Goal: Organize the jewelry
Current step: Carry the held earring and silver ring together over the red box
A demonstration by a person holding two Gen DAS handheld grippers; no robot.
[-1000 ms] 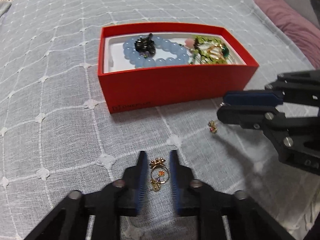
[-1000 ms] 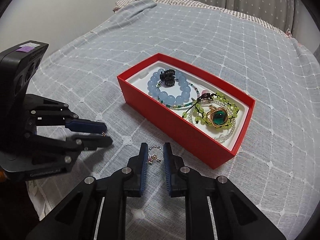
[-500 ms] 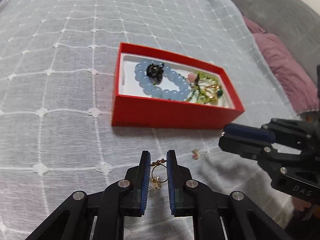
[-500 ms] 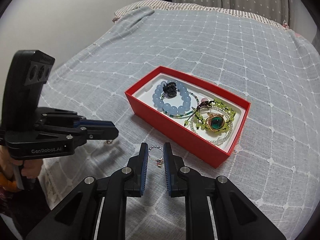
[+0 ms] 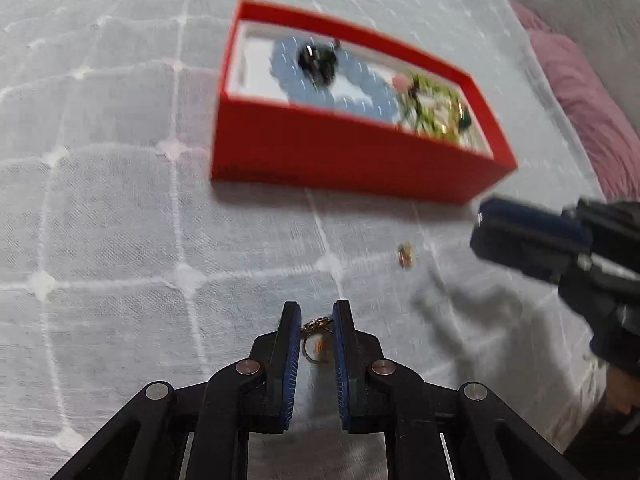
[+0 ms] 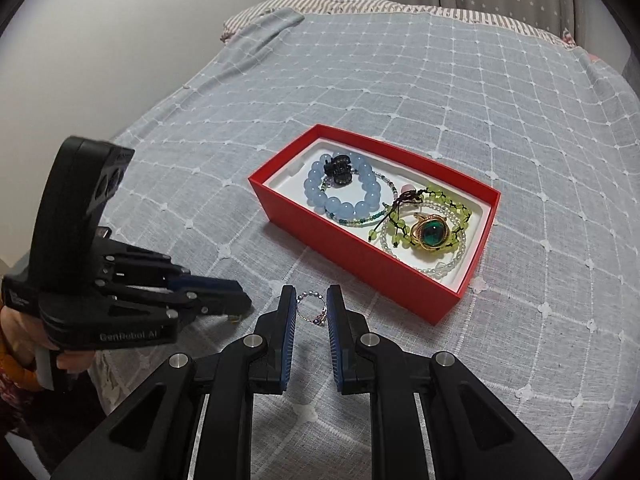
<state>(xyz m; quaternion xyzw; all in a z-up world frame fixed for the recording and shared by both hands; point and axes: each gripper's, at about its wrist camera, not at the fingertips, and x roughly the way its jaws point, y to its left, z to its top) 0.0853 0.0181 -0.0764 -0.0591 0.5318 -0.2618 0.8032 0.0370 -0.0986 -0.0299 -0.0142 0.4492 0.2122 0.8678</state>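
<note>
My left gripper is shut on a small gold ring, held just above the grey checked bedspread. My right gripper is shut on a thin silver beaded ring with a small charm. Ahead of both stands an open red box holding a blue bead bracelet, a black hair claw and a green bead bracelet around a green-stone ring. In the blurred left wrist view, a tiny gold-and-red piece shows left of the right gripper. I cannot tell whether it lies on the cover.
The bed's near edge drops away at lower left under the left gripper, which a hand holds. A striped pillow lies at the head by the white wall. A purple cushion sits right of the box.
The left jaws narrowed onto the gold ring and lifted it while the wrist rolled, so the box now looks tilted. The right gripper rose a little, keeping its beaded ring.
</note>
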